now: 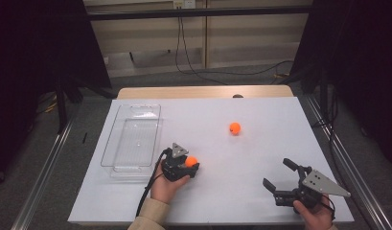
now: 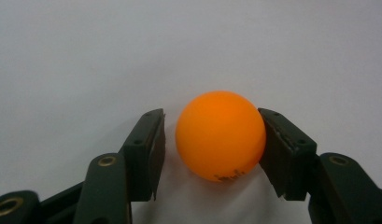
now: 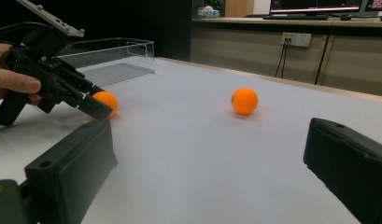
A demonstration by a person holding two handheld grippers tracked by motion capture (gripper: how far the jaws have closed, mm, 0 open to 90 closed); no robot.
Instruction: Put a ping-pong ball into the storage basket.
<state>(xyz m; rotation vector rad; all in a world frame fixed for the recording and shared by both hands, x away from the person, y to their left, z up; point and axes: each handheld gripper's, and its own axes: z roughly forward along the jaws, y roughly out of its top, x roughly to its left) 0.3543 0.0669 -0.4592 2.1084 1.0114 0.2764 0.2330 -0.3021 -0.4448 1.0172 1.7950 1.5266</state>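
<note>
The table had a plain white top with a strip of light wood along its far edge. Behind it ran pale wood wall panelling carrying a white socket — black cables hung from it and trailed across the grey floor. Dark curtains closed in both sides, with metal rails beside the table. Monitors glowed on a counter — lighting was dim and even.

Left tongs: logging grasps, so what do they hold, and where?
Nothing yet: the nearer orange ball sits between them, one pad touching, the other apart.
</note>
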